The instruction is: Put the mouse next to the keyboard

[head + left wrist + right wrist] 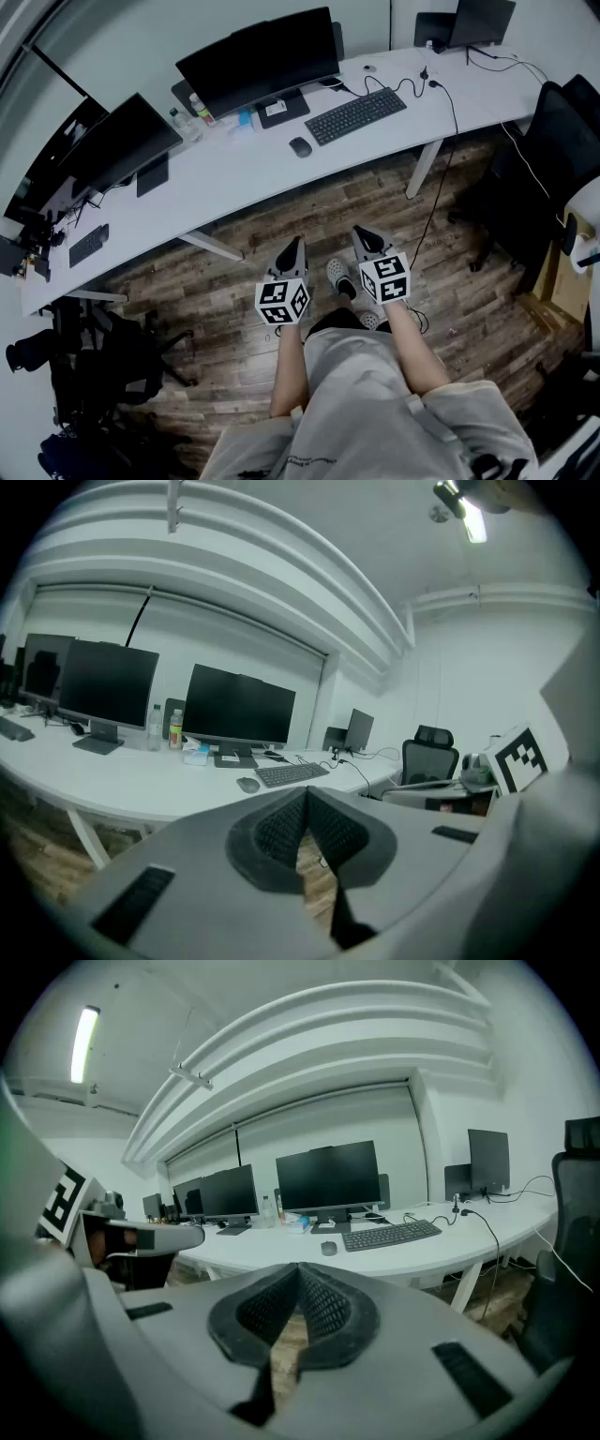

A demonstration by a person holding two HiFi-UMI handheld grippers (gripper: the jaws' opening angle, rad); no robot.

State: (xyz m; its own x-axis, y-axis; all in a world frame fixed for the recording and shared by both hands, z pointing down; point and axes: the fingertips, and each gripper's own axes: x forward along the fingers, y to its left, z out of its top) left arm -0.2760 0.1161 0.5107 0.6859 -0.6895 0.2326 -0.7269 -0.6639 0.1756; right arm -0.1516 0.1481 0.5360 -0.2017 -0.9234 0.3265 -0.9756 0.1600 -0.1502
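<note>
White desk point(234, 173) carries mouse point(300, 146) at eight o'clock from keyboard point(356, 114). Left gripper point(297, 243) and right gripper point(362, 232) hang clenched, empty

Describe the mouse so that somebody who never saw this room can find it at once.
Find the long white desk and, on it, the wide dark monitor with a black keyboard before it. The mouse lies on bare desktop just left of that keyboard, apart from it; it is the only small, dark, rounded thing there.
</note>
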